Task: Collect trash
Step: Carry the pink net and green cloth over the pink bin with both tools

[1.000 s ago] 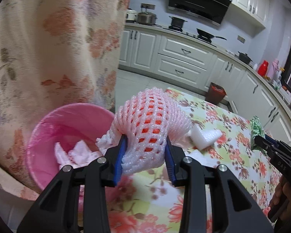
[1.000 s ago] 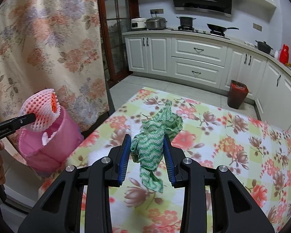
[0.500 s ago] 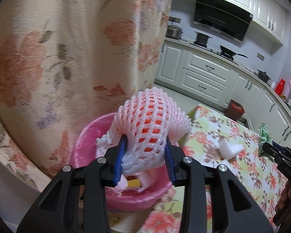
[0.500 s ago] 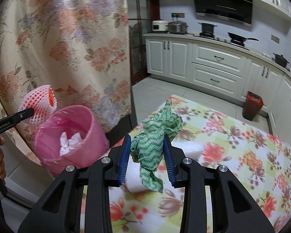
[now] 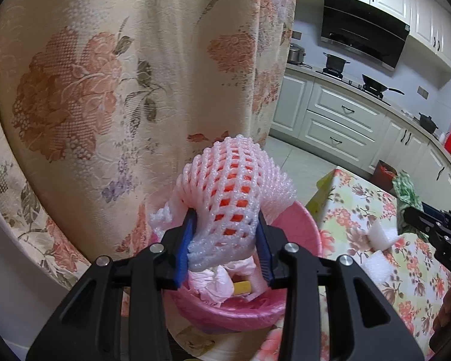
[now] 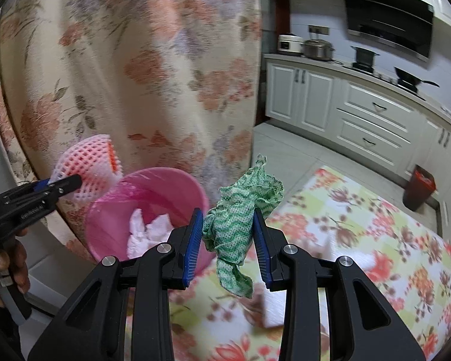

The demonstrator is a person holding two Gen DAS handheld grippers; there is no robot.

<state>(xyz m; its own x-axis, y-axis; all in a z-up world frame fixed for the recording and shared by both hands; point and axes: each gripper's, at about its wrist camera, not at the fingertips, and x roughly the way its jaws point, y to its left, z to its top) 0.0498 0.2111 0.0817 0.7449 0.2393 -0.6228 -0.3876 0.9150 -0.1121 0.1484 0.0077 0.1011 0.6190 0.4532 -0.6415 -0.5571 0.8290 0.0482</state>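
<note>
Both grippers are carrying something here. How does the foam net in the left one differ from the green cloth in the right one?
The foam fruit net is a stiff pink-white mesh that holds a domed shape with orange showing through; the green cloth is limp, crumpled, with a tail hanging below the pads.
The net, in the left gripper, hangs over the pink bin; the cloth, in the right gripper, is beside the bin, over the table's edge.
Both are pinched between blue pads.

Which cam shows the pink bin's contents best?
Left wrist: it looks down into the pink bin, showing crumpled tissue and a yellow piece. Right wrist sees the bin side-on, tissue only, partly behind the right claw.
</note>
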